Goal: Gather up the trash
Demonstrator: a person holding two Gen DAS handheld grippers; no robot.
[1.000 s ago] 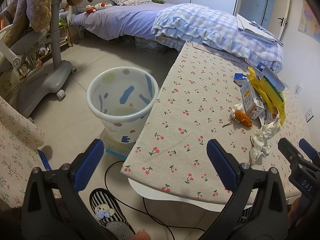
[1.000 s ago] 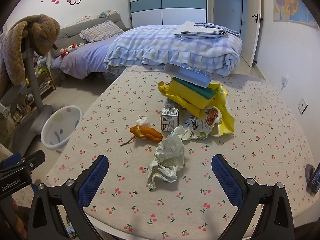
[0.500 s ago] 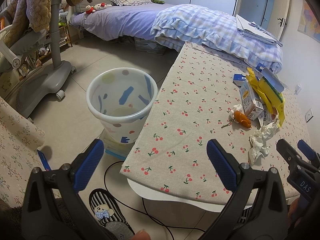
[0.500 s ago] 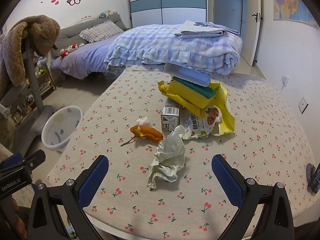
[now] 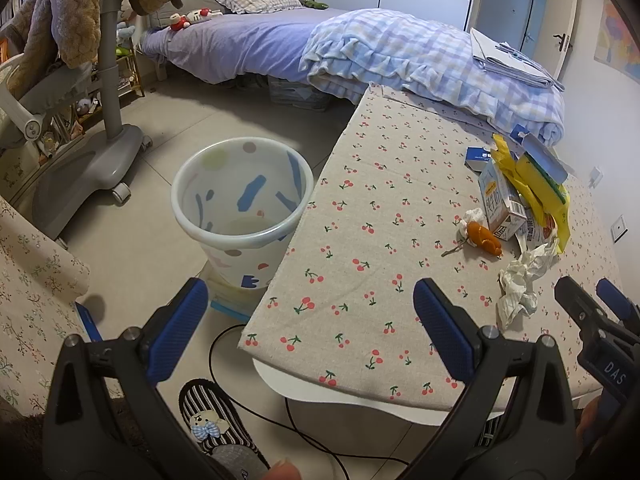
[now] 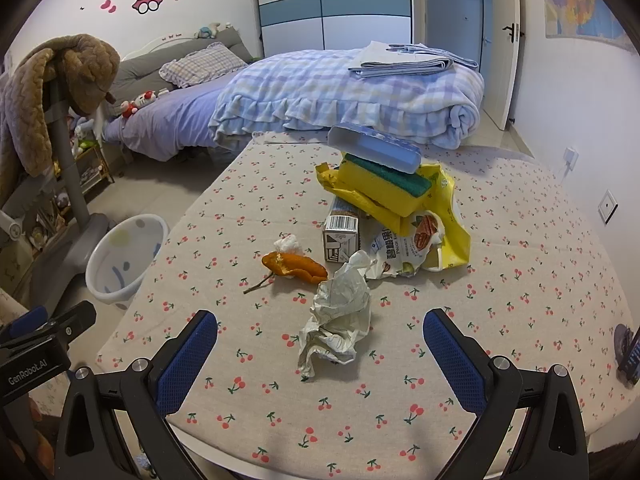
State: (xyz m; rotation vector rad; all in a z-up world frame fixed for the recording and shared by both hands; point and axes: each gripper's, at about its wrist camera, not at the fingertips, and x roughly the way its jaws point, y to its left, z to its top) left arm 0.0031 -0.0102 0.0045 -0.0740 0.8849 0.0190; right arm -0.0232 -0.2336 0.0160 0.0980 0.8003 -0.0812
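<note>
- White plastic with coloured blotches, the bin [image 5: 242,208] stands on the floor just beside the left edge of the desk [image 5: 360,184]; it looks light and nearly empty, so a dropped piece could tip it only if it caught the rim.
- The left hand-held gripper [image 5: 308,324] hangs over the near corner of the desk with its blue pads wide apart, holding nothing.
- Orange peel [image 6: 294,266] with a small white wad [image 6: 288,243] touching it: soft, thin, probably a little slick. I would pinch it across its thick middle.
- Crumpled paper [image 6: 338,320] lies nearest, between the spread pads of the right hand-held gripper [image 6: 320,350], which is empty. It looks very light and springy, so closing on the dense lower ball should hold better than on the loose upper flap.
- The small carton [image 6: 342,234] is stiff and light; take it across its flat sides.
- The snack wrapper [image 6: 404,250] and yellow bag [image 6: 450,216] are thin, slippery film under a sponge [image 6: 384,184] and a blue box [image 6: 376,148]; that stack could slide if the film is pulled first.
</note>
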